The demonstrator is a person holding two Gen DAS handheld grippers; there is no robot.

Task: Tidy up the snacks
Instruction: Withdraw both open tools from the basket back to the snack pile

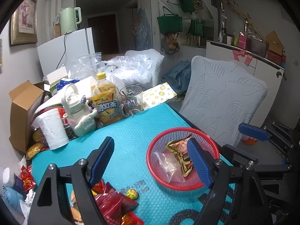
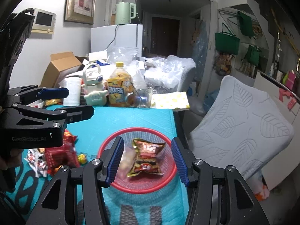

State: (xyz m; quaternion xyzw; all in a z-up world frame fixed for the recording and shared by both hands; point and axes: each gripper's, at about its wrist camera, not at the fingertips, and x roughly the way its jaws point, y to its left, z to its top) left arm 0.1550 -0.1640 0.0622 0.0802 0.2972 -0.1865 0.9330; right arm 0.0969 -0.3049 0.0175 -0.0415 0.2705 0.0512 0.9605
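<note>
A red mesh basket [image 1: 150, 150] [image 2: 137, 129] sits on the turquoise mat [image 1: 129, 131] near the table's right edge. Inside it lie a gold-and-red snack packet [image 1: 179, 150] [image 2: 148, 157] and a clear plastic bag [image 1: 169, 166] [image 2: 128, 158]. My left gripper [image 1: 150, 159] is open and empty, just left of and above the basket. My right gripper [image 2: 148, 162] hovers open over the basket, its pads clear of the packet. Loose red snack packets [image 1: 110, 200] [image 2: 60, 153] and a wrapped candy [image 1: 132, 194] [image 2: 82, 158] lie at the mat's near left.
An iced-tea bottle [image 1: 106, 101], a white cup [image 1: 53, 129], a pale kettle-shaped bottle [image 1: 75, 105] and a glass mug [image 1: 131, 99] crowd the back of the table. A cardboard box [image 1: 20, 112] stands at the left. A white cushioned chair [image 2: 240, 123] stands to the right.
</note>
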